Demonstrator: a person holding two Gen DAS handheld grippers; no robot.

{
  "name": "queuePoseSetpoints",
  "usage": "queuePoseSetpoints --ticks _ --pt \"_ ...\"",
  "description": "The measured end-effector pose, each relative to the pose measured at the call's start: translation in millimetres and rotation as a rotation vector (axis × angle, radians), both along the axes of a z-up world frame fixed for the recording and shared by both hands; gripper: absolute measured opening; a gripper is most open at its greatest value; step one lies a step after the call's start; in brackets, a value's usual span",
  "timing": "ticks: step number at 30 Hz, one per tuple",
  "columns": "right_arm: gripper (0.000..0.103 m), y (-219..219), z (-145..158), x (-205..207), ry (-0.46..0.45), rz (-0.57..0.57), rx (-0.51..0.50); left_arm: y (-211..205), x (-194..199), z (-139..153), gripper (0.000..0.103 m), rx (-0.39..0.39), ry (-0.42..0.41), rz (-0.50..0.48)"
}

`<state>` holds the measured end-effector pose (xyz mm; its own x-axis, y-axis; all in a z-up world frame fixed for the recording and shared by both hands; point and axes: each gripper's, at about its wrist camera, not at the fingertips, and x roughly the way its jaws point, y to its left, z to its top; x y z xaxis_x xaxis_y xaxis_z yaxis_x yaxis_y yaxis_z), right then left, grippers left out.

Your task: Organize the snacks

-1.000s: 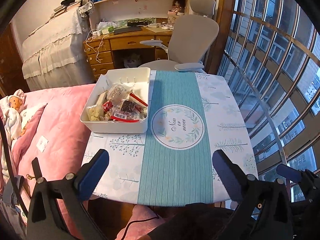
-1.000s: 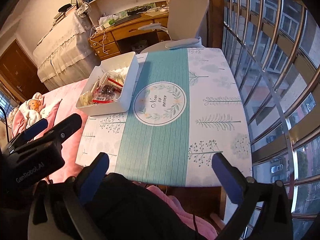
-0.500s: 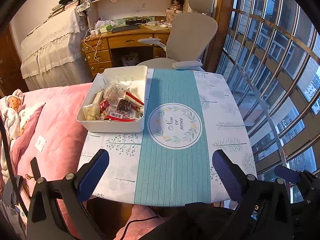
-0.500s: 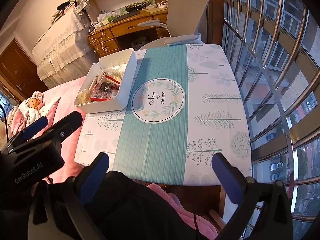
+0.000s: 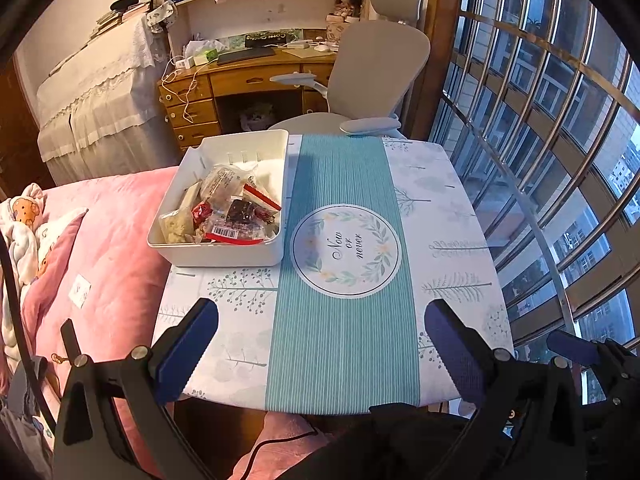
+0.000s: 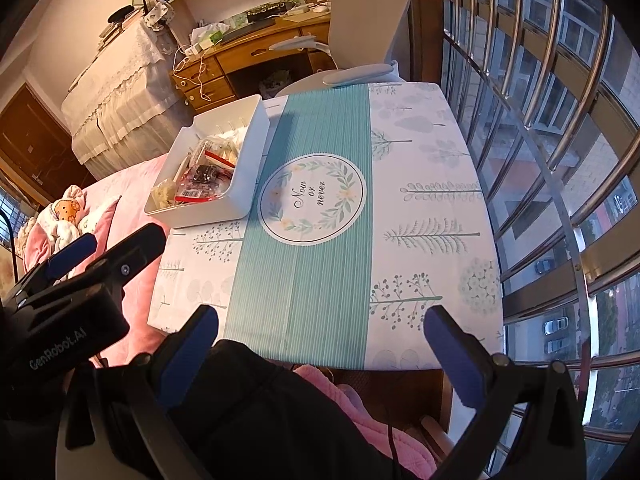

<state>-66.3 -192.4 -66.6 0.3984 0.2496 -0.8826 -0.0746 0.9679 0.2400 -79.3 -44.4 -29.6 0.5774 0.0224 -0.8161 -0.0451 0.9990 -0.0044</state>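
Note:
A white plastic bin [image 5: 224,254] stands at the table's left edge and holds several wrapped snacks [image 5: 224,212]. It also shows in the right wrist view [image 6: 236,196], with the snacks [image 6: 200,178] inside. My left gripper [image 5: 320,344] is open and empty, held back over the table's near edge, well short of the bin. My right gripper [image 6: 318,346] is open and empty, above the near edge at the right. The left gripper's body [image 6: 68,292] shows at the left of the right wrist view.
The table [image 5: 440,216] has a teal runner with a round "Now or never" print [image 5: 346,250]. A pink bed [image 5: 108,232] lies left of it. A grey office chair [image 5: 372,76] and wooden desk [image 5: 248,76] stand behind. Barred windows [image 5: 540,140] are on the right.
Both grippers have drawn back and risen a little, so the table and bin look smaller and farther. Both stay open and empty.

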Motion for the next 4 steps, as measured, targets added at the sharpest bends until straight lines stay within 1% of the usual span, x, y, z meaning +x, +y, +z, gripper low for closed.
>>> queuePoseSetpoints --ticks 4 --pt "0.103 0.0 -2.4 3.0 0.005 -0.005 0.003 -0.6 0.3 0.5 0.103 0.0 0.001 -0.002"
